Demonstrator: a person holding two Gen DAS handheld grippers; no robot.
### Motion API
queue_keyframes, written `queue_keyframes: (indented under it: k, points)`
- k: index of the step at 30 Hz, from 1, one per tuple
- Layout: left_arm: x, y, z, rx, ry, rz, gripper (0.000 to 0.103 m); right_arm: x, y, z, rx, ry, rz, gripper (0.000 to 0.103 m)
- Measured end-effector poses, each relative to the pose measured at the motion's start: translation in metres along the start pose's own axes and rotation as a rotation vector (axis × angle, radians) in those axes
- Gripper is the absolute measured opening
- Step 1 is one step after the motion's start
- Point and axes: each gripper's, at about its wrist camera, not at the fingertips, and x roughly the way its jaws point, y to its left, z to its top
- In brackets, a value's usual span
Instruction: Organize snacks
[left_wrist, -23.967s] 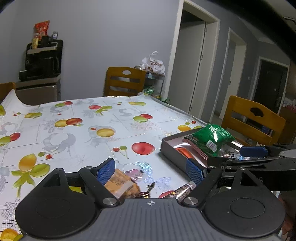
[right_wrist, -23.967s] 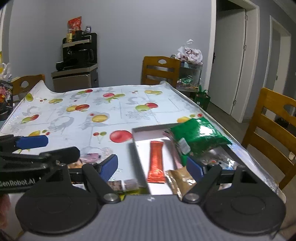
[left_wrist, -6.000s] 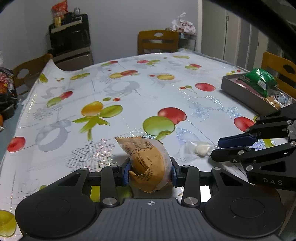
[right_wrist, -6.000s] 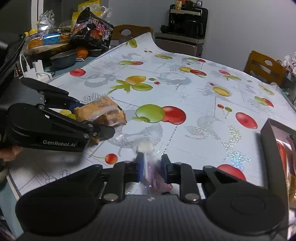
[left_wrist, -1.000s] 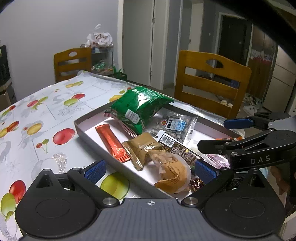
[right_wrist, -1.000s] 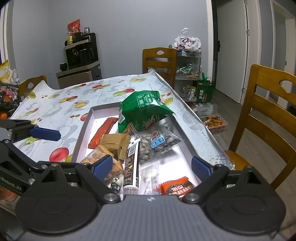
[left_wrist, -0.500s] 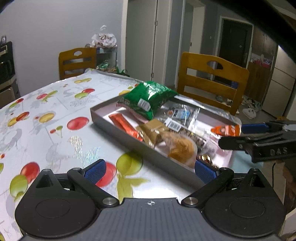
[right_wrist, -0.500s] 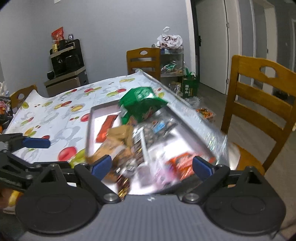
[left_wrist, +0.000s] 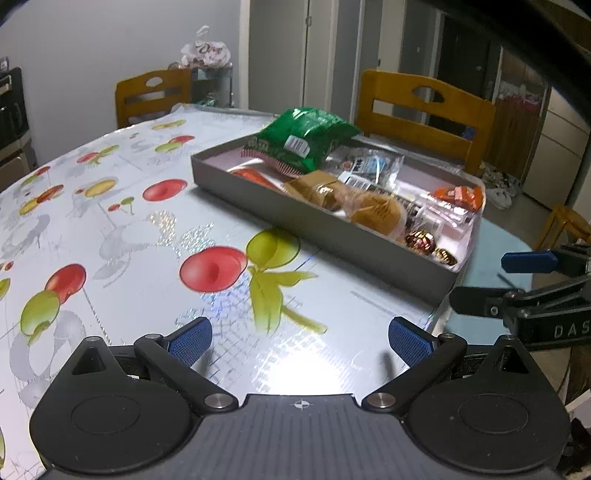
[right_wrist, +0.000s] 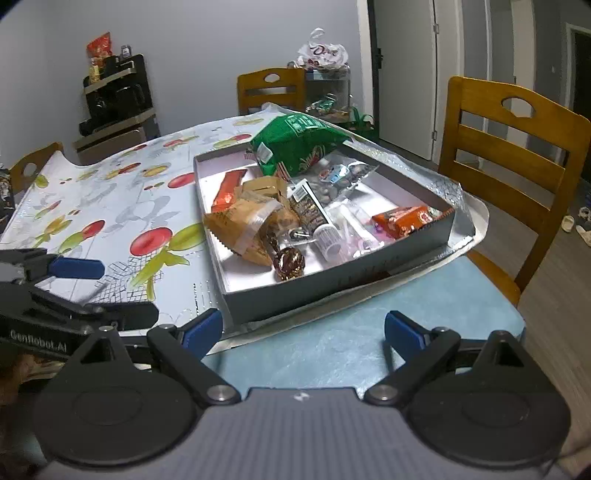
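Our left gripper (left_wrist: 299, 338) is spread wide, its blue-padded fingers (left_wrist: 189, 340) far apart with nothing between them, held low and pointing forward. Our right gripper (right_wrist: 303, 328) is likewise spread wide and empty, its blue fingertips (right_wrist: 402, 334) well apart. Each gripper appears in the other's view: the right one at the right edge (left_wrist: 528, 284), the left one at the left edge (right_wrist: 74, 291). They sit side by side, apart.
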Motion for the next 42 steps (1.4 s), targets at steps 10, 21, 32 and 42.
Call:
queue_keyframes:
  k: [10, 21, 32, 42]
  points:
    - [0.002, 0.002, -0.005, -0.015, 0.018, -0.009, 0.103, 0.011, -0.001, -0.001, 0.004, 0.032, -0.034, 0.097]
    - [0.002, 0.002, -0.005, -0.015, 0.019, -0.009, 0.103, 0.011, 0.002, -0.002, -0.02, 0.032, -0.036, 0.1]
    - [0.002, 0.001, -0.005, -0.013, 0.019, -0.009, 0.103, 0.011, 0.003, -0.003, -0.027, 0.028, -0.038, 0.101]
    - [0.002, 0.001, -0.004, -0.011, 0.018, -0.009, 0.103, 0.012, 0.003, -0.004, -0.032, 0.027, -0.038, 0.102]
